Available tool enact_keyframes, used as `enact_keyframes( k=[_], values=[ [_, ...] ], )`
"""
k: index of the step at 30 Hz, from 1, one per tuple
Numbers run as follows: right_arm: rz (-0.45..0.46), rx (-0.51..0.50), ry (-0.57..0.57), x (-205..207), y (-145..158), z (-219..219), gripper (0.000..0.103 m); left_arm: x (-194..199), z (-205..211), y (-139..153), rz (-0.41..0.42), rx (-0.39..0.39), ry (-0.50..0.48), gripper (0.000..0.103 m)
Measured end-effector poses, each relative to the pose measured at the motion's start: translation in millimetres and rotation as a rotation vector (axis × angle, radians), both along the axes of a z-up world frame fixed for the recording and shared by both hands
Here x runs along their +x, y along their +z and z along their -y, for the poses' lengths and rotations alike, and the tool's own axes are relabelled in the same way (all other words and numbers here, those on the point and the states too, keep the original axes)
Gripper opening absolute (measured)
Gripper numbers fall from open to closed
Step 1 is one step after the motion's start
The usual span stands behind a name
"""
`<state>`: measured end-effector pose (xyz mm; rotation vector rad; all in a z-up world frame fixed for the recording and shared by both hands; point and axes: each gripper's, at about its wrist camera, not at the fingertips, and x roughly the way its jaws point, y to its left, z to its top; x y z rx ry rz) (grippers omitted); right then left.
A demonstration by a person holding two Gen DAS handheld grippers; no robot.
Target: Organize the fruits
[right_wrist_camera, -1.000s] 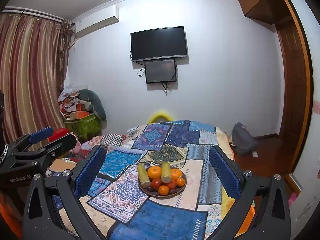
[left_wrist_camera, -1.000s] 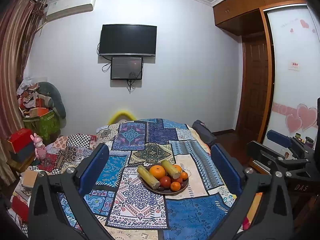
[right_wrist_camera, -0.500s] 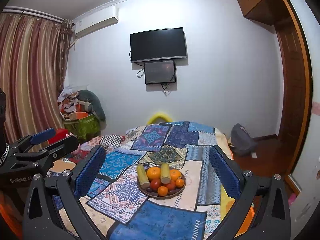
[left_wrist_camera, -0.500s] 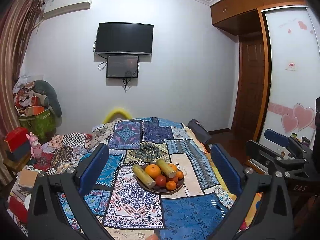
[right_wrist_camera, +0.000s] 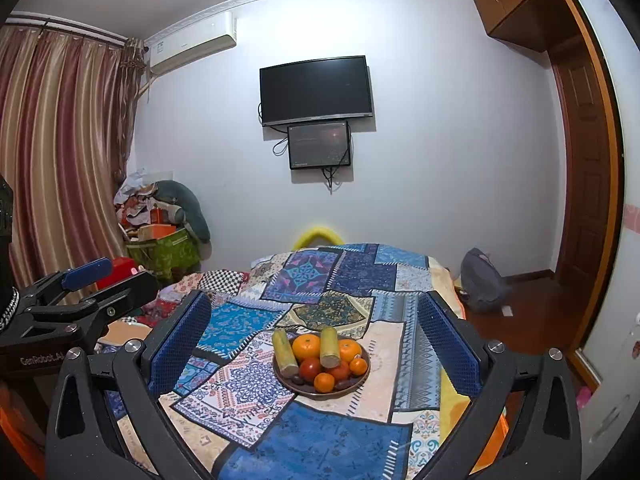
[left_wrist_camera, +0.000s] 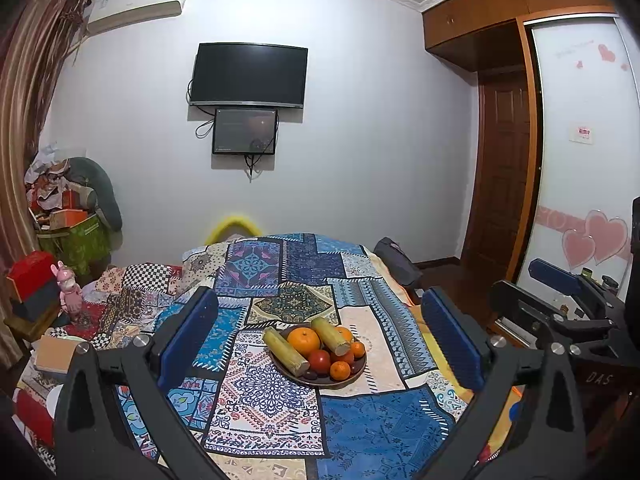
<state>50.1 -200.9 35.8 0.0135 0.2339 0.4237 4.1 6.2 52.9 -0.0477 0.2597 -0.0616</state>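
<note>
Change since earlier: both views have drawn a little closer to the round brown wooden fruit plate [left_wrist_camera: 320, 381], which sits larger and nearer the middle between the blue pads than a second ago; nothing on it has shifted.
Left gripper [left_wrist_camera: 320, 336]: black frame with blue ribbed pads spread wide, holding nothing; it hovers above the near part of the bed, apart from the plate; its blue-padded finger also shows at the left edge of the right wrist view.
Right gripper [right_wrist_camera: 316, 340]: jaws likewise wide apart and empty; the plate lies ahead, framed between the two pads, touching neither; its frame appears at the right edge of the left wrist view.
Plate: rests on the blue, cream and teal patchwork bedcover [left_wrist_camera: 272, 400], near the middle of the bed.
Fruit: two yellow-green sugarcane pieces [left_wrist_camera: 285, 350] lie slanted across the heap, one on each side of a large round orange [left_wrist_camera: 304, 340]; a red tomato [left_wrist_camera: 319, 360] sits just below the orange; small orange tangerines [left_wrist_camera: 340, 370] crowd the near and right rim; dark small fruits lie at the front edge, too small to name.
Room: a black wall-mounted television [left_wrist_camera: 249, 75] hangs above a smaller dark screen [left_wrist_camera: 245, 131]; a white air conditioner [right_wrist_camera: 192, 46] sits beside striped red-brown curtains [right_wrist_camera: 60, 152].
</note>
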Motion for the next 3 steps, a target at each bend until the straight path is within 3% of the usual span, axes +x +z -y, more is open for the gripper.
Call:
enact_keyframes(
  k=[3],
  values=[
    [0.000, -0.001, 0.000, 0.3, 0.0, -0.1, 0.103, 0.2, 0.3, 0.0, -0.001, 0.002, -0.004, 0.103]
  ],
)
